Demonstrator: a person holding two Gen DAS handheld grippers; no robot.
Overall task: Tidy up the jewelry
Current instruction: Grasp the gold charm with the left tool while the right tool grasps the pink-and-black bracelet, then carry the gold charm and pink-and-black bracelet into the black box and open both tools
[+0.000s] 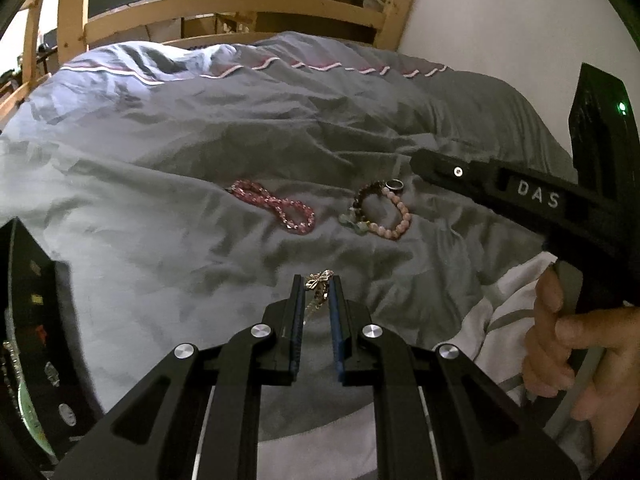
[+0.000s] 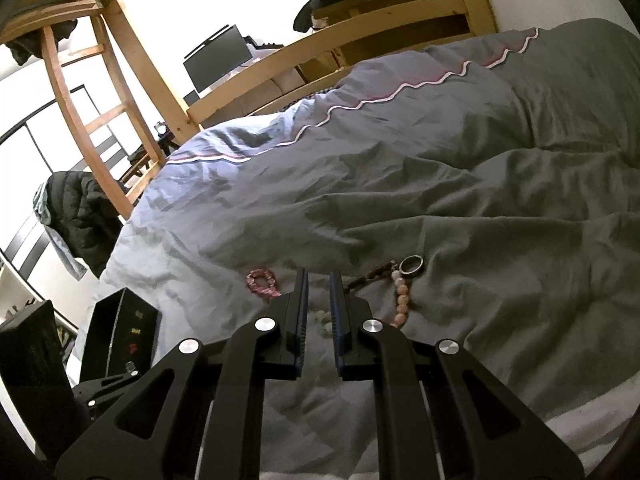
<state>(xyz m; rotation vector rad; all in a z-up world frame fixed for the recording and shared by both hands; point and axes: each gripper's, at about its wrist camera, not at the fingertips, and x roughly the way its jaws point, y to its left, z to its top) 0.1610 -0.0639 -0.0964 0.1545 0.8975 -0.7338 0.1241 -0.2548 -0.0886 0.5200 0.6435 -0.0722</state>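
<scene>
A small gold pendant [image 1: 319, 281] on a thin chain is pinched between the fingertips of the left gripper [image 1: 317, 286], lifted above the grey duvet [image 1: 160, 184]. The black jewelry box [image 1: 36, 320] lies to its left, at the bed's near edge. The right gripper [image 2: 319, 280], nearly closed on nothing, hovers over the mixed-bead bracelet [image 2: 401, 304], near a metal ring [image 2: 411, 265] and a glossy pink bracelet [image 1: 280, 210].

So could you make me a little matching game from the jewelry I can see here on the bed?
Things:
1. butterfly necklace
2. red bead bracelet
3. silver ring
4. black jewelry box

Descriptions:
A. lying twisted on the grey blanket
B. pinched in the left claw
C. standing at the bed's edge
D. beside the pale pink bead bracelet

Pairs: 1-B, 2-A, 3-D, 4-C
</scene>
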